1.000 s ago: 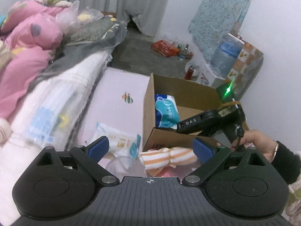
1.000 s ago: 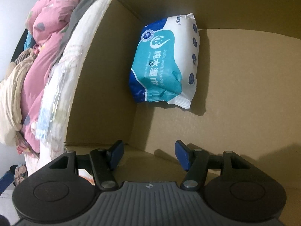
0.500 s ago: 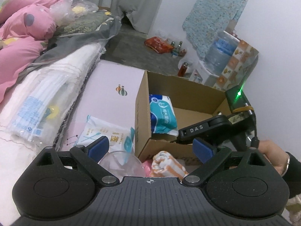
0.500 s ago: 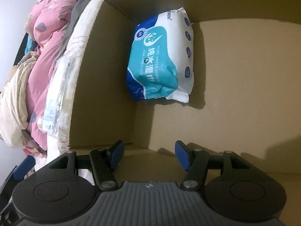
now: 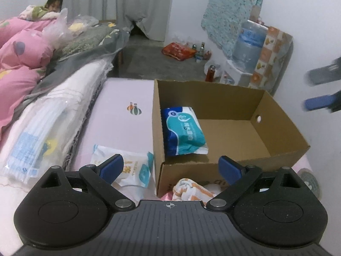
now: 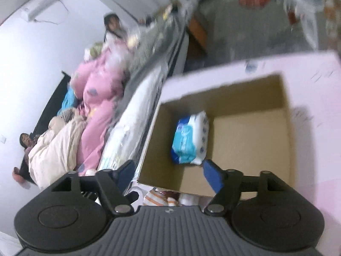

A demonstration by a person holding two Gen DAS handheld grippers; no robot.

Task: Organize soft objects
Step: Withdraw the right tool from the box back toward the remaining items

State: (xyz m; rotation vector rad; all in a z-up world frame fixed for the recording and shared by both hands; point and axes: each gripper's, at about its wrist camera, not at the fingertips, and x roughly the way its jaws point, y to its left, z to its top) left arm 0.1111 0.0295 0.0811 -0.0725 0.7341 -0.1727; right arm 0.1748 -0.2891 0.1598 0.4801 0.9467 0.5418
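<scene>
1. My left tool (image 5: pixel 170 166) hangs wide and empty over the orange-striped towel (image 5: pixel 191 189), which lies on the bed just outside the cardboard box (image 5: pixel 283 117).
2. My right tool (image 6: pixel 168 170) is empty; its jaws have just been opening wider, nothing between them.
3. The white packet (image 5: pixel 127 168) lies left of the box.
4. The wipes pack (image 5: pixel 183 132) lies inside, against the left wall.
5. Risk: the towel sits tight against the box, so a finger may catch cardboard and shove the box.

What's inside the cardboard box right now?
Only a blue-and-white wipes pack lies inside the brown cardboard box, against its left wall; the remaining floor shows bare. The strip behind the near wall is hidden.
</scene>
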